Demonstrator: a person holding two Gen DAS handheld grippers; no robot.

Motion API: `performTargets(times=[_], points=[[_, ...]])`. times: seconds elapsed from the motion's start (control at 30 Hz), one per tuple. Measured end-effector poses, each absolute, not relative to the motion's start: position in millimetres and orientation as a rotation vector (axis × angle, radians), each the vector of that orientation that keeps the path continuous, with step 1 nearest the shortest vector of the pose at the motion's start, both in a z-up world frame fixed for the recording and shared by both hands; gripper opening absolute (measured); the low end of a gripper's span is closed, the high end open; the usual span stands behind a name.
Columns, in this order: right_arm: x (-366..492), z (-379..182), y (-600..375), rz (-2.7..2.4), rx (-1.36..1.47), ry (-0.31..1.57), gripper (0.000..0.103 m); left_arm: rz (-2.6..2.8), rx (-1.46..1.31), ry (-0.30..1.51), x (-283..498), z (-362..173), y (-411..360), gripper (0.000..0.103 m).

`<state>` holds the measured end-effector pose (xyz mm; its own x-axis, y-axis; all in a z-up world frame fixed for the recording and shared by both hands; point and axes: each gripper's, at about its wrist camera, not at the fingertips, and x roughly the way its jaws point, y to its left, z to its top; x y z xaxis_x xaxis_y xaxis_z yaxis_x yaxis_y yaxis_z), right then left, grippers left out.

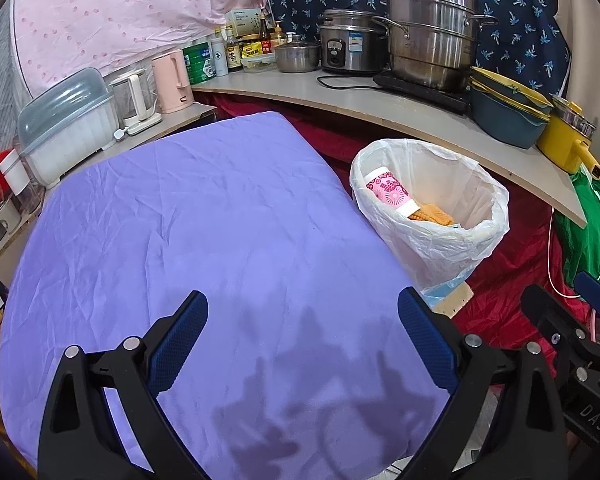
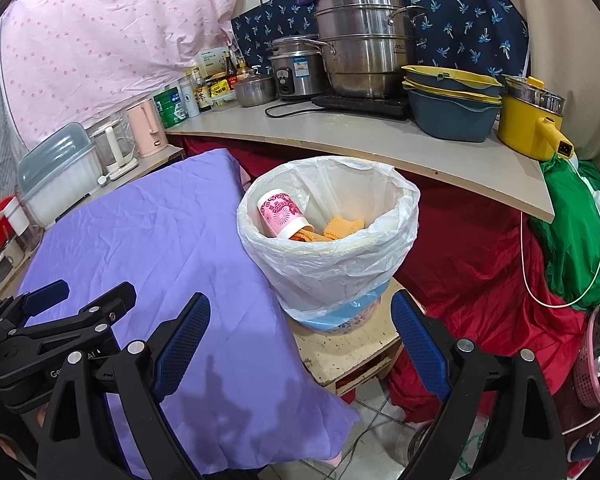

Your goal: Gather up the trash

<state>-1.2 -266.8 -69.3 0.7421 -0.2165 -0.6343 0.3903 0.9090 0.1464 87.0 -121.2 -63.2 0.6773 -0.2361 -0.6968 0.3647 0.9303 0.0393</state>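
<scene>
- Pink-and-white, the paper cup [image 2: 281, 213] lay tilted inside the lined trash bin [image 2: 328, 240], its long axis slanting from its closed base, up and away from me to the left, to its open rim lower down toward the middle; orange crinkled pieces [image 2: 342, 227] lay just beside that rim.
- My right gripper [image 2: 300, 322] was spread wide with nothing between its blue pads; the bin stood just beyond its fingertips, between them.
- My left gripper [image 1: 303, 322] was equally wide and empty, hanging over the purple cloth [image 1: 204, 240], with the bin beyond its right finger.
- Ahead of the left fingers, the cloth was bare and wrinkled; its right edge ran close beside the bin.
- Under the bin sat a worn wooden board [image 2: 352, 350], with red fabric [image 2: 480, 264] to the right of my right fingers.
- Farther beyond both sets of fingertips, a curved counter [image 2: 380, 144] carried steel pots [image 2: 364, 48], a rice cooker [image 2: 296, 72], stacked basins and a yellow pot.
</scene>
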Motion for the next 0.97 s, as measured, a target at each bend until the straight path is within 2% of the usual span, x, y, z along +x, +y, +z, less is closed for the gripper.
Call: performTargets(times=[0.33,0.47,0.97], points=[[1.2,-67.7,-266.7,-0.338,0.278,0.658,0.088,-0.339,0.183,0.750,84.4,-63.7,-120.7,0.091],[4.0,-66.8,-266.3,-0.332,0.267,0.663,0.097,-0.337,0.184,0.745,84.0,-63.5,-121.2,0.092],[1.6,-67.8,-265.7,-0.341,0.266,0.661,0.097,-0.330,0.181,0.747,84.6,-63.8,-119.4,0.091]])
